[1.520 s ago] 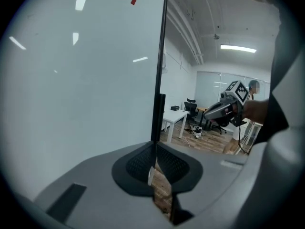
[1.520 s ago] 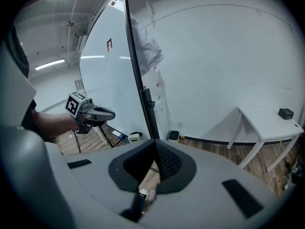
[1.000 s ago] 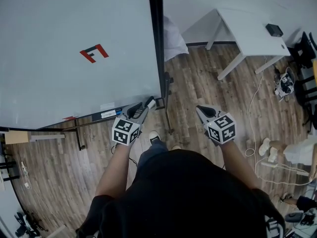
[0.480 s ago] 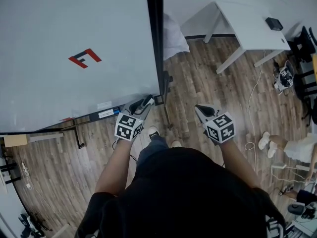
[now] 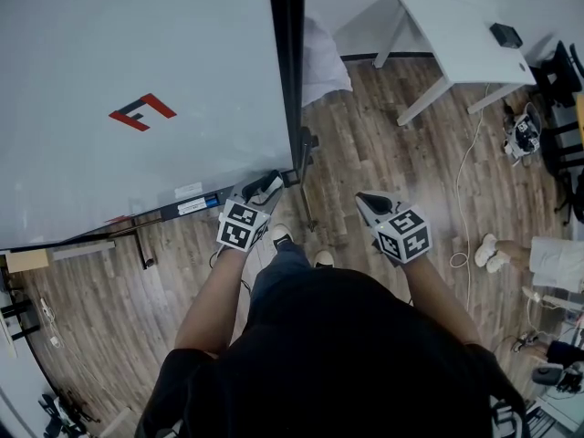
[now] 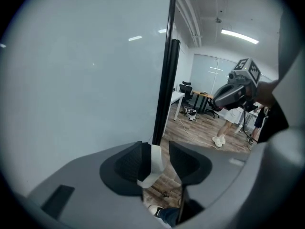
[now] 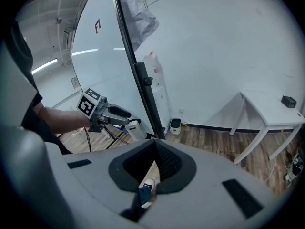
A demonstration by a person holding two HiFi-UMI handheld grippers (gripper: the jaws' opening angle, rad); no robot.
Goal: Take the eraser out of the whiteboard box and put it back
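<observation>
The whiteboard (image 5: 137,80) fills the left, with its dark tray (image 5: 196,206) along the bottom edge. My left gripper (image 5: 267,185) sits at the tray's right end by the board's black frame. Its jaws are opening. The white eraser (image 6: 153,163) stands between them, against the left pad, with a gap to the right pad. The right gripper view shows the same eraser (image 7: 134,129) at the left gripper's tip. My right gripper (image 5: 363,199) hangs over the wooden floor to the right, apart from the board, jaws shut and empty.
The board's black post and stand foot (image 5: 308,176) lie between the two grippers. A white table (image 5: 456,44) with a small black device (image 5: 505,35) stands at the back right. Cables and a person's legs (image 5: 497,252) are on the floor at the right.
The left gripper has sunk a little toward the tray's right end, the eraser still at its tip. The right gripper has dropped slightly.
</observation>
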